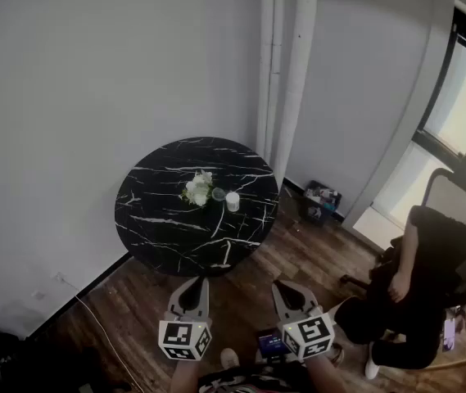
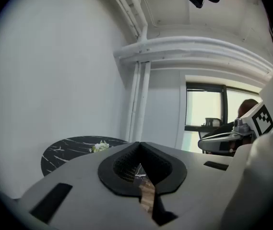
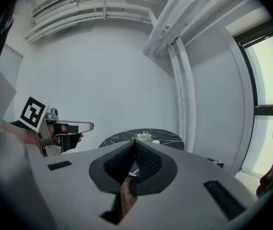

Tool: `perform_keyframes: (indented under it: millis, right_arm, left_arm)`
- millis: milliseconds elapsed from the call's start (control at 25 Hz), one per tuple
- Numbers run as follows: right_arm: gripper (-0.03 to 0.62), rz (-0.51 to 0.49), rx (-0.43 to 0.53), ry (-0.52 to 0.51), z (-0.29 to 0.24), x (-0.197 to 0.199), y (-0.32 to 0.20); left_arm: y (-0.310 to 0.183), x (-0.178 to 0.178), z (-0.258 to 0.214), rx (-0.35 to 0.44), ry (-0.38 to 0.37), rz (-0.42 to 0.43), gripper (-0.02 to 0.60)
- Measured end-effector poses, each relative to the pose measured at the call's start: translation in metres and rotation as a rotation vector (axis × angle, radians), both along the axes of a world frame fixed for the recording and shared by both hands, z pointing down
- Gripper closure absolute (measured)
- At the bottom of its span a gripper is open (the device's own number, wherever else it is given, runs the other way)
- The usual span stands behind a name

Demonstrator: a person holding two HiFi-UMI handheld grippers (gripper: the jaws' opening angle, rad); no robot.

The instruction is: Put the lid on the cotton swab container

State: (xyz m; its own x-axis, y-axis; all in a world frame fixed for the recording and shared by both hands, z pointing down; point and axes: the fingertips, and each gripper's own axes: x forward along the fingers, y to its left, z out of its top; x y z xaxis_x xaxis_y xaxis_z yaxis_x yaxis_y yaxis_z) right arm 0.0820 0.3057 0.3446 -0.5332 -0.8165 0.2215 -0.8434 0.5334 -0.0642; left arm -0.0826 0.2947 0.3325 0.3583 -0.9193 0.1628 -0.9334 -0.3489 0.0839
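A round black marble table (image 1: 159, 219) stands near the wall. On it are a white flower bunch (image 1: 197, 189), a small white cotton swab container (image 1: 233, 201) and a small round greyish piece (image 1: 219, 193) between them, too small to tell whether it is the lid. Both grippers hover over the wooden floor, well short of the table's near edge. My left gripper (image 1: 194, 283) and right gripper (image 1: 287, 289) are side by side, shut and empty. In the left gripper view the jaws (image 2: 138, 144) meet, with the table (image 2: 64, 152) beyond. In the right gripper view the jaws (image 3: 134, 143) also meet.
White pipes (image 1: 286, 72) run up the wall behind the table. A small box (image 1: 321, 199) sits on the floor by the window corner. A person in black (image 1: 429, 285) sits on a chair at the right. A cable (image 1: 101, 326) trails over the floor at the left.
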Motion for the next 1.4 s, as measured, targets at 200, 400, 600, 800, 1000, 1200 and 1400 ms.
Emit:
perform_keyframes:
  millis: [200, 400, 600, 800, 1000, 1200, 1400]
  right_arm:
    - [0.577, 0.0, 0.01, 0.001, -0.001, 0.005, -0.004]
    - [0.577, 0.005, 0.012, -0.006, -0.002, 0.012, -0.009]
    - [0.576, 0.008, 0.002, -0.073, -0.001, 0.024, -0.013]
    - [0.576, 0.004, 0.001, -0.089, -0.001, 0.038, -0.019]
    - [0.576, -0.016, 0.003, -0.075, 0.004, 0.044, -0.024]
    - [0.576, -0.01, -0.017, -0.082, 0.009, 0.052, -0.039]
    - [0.576, -0.007, -0.041, -0.075, 0.02, 0.047, -0.071]
  left_arm:
    - [-0.004, 0.001, -0.003, 0.011, -0.005, -0.01, 0.567]
    - [-0.008, 0.003, -0.004, 0.016, -0.011, -0.026, 0.566]
    - [-0.012, 0.013, -0.001, 0.014, -0.019, -0.032, 0.568]
    - [-0.019, 0.026, -0.001, 0.013, -0.025, -0.038, 0.566]
    - [-0.025, 0.029, -0.001, 0.02, -0.025, -0.07, 0.566]
    - [-0.036, 0.026, 0.002, 0.001, -0.031, -0.093, 0.566]
    - [-0.068, 0.019, 0.007, -0.006, -0.012, -0.103, 0.566]
